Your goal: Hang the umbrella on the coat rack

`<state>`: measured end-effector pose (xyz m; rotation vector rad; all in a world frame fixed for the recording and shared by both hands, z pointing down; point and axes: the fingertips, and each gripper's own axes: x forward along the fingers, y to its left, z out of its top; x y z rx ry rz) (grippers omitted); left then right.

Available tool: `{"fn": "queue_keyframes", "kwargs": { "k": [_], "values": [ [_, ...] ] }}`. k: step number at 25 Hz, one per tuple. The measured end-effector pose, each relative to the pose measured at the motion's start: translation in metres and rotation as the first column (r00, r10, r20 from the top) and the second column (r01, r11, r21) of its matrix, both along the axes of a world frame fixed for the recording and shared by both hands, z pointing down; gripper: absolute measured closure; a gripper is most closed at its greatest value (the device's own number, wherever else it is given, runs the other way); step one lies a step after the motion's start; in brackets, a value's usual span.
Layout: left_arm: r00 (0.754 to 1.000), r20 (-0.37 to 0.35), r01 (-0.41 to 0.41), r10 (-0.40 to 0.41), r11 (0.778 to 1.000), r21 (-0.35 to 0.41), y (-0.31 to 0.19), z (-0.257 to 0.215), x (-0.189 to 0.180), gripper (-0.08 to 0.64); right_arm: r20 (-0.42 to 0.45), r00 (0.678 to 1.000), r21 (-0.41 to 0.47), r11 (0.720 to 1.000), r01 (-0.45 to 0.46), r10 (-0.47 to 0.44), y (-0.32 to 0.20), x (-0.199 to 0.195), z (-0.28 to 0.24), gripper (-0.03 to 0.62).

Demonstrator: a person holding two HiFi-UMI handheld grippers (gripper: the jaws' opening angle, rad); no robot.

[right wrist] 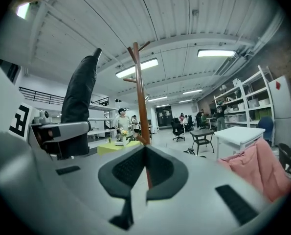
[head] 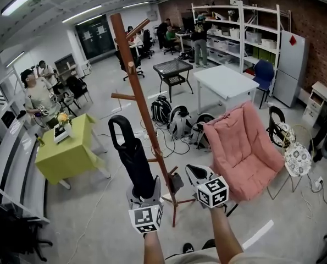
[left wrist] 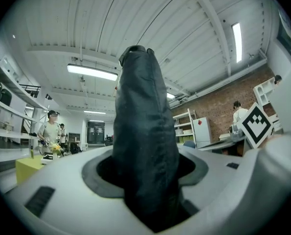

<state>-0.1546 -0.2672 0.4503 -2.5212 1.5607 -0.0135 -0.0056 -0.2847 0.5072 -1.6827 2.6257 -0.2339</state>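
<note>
The umbrella (left wrist: 145,131) disappears low down into the left gripper (head: 144,196) — the coat rack (head: 136,87) is part-hidden at its base.

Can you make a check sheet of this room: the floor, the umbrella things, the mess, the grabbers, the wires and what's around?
Surface: grey floor.
Job's things: folded black umbrella held upright; wooden coat rack close by, pegs bare.
Clutter: backpacks, pink chair, yellow-green table.
Grippers: left gripper shut on the umbrella; right gripper shut, empty.
Cables: loose wires on the floor by the backpacks.
Surroundings: white shelves, brick wall, people farther back.
</note>
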Motion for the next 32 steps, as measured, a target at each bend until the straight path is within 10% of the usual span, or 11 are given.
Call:
{"fn": "queue_keyframes", "kwargs": {
  "k": [32],
  "values": [
    [0.954, -0.007, 0.3, -0.3, 0.953, 0.032, -0.057, -0.06, 0.015, 0.288, 0.007, 0.93, -0.004, 0.93, 0.368, -0.368, -0.069, -0.043, -0.027, 0.588]
  ]
}}
